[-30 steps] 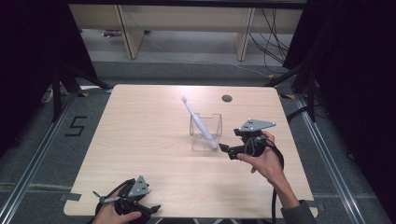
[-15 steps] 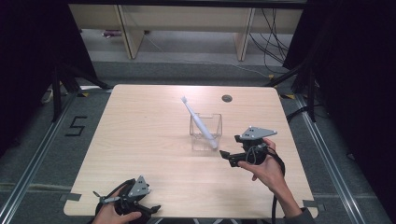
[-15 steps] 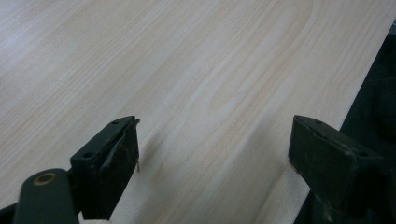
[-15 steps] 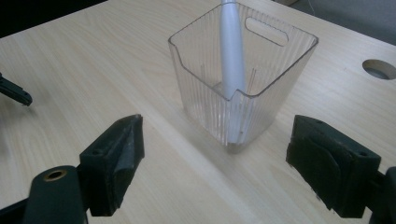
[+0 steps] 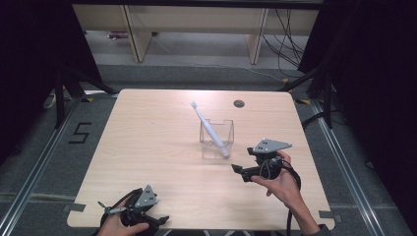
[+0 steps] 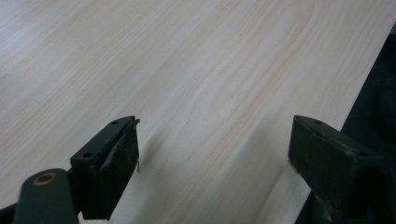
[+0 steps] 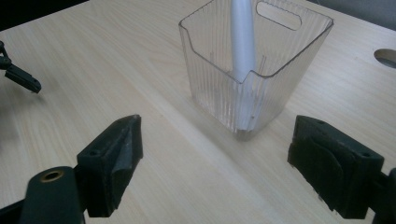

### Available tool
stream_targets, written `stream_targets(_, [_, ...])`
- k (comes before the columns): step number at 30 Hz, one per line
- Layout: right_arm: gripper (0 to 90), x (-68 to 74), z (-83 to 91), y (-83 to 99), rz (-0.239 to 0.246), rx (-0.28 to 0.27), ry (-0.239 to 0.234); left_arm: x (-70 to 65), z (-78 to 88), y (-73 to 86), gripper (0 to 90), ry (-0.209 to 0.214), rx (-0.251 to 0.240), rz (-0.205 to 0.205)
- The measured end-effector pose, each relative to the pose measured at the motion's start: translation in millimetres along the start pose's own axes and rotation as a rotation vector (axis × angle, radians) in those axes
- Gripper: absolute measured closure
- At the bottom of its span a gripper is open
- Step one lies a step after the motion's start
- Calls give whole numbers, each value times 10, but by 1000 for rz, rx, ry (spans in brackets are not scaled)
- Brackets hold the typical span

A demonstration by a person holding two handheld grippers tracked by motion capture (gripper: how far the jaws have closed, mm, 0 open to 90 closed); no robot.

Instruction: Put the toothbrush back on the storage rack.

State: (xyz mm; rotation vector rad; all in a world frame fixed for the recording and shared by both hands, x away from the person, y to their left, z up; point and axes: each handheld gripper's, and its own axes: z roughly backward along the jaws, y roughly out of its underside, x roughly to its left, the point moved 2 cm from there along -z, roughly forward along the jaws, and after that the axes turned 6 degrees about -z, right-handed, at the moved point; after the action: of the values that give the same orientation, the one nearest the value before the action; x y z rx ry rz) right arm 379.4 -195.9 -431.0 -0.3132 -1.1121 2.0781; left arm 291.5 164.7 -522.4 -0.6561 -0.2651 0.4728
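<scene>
On the table [image 5: 147,142], the right gripper [image 5: 246,171] sits low in the person's hand, jaws apart and empty, pulled back a little from the clear ribbed container [image 5: 216,140] since a second ago. Inside it a white toothbrush [image 5: 209,128] leans, head up. The left gripper [image 5: 135,212] rests at the near edge, jaws apart.

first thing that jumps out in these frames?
The clear ribbed container near the middle of the wooden table, with a white toothbrush leaning in it, brush end up and tilted toward the far left. Next, the right claw just to its near right, jaws wide open and empty, pointed at the container. The left claw sits open at the table's near left edge.
</scene>
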Motion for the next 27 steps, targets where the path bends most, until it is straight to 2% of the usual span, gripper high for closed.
stream_targets(2, [169, -7, 9, 13, 8, -5, 7, -2, -3, 0, 156, 0, 0, 1])
stream_targets(4, [161, 14, 10, 40, -31, 5, 1, -3, -4, 0, 156, 0, 0, 1])
stream_targets(5, [161, 0, 1, 45, -4, 5, -8, -2, -1, 0, 156, 1, 1, -1])
stream_targets(13, [161, 5, 7, 114, -20, 2, -1, -3, 0, 0, 156, 0, 1, 0])
stream_targets(15, [161, -7, 10, 126, -2, 6, 5, -3, 0, 0, 156, 0, 0, 1])
stream_targets(16, [161, 12, 4, 141, -25, 13, -2, -3, 1, 0, 156, 0, 0, 1])
stream_targets(17, [162, -7, 0, 145, -1, 5, 2, -3, 1, 0, 156, 0, 0, 1])
stream_targets(19, [161, 13, -5, 171, -26, 19, -6, -2, 1, 0, 156, 0, 0, 1])
stream_targets(20, [161, -5, -8, 176, -5, 14, 5, -2, 2, 0, 156, 0, 0, 0])
stream_targets(21, [162, -9, -8, 186, -1, 17, -2, -2, 2, 0, 156, 0, 0, 1])
stream_targets(25, [162, 10, 2, 214, -34, 19, -5, -3, 1, 0, 156, 0, 0, 1])
stream_targets(26, [163, -14, 2, 225, -10, 12, 7, -3, 0, 0, 156, 1, 0, 0])
stream_targets(27, [163, -14, 2, 225, -10, 12, 7, 1, -3, 0, 156, 9, 7, -3])
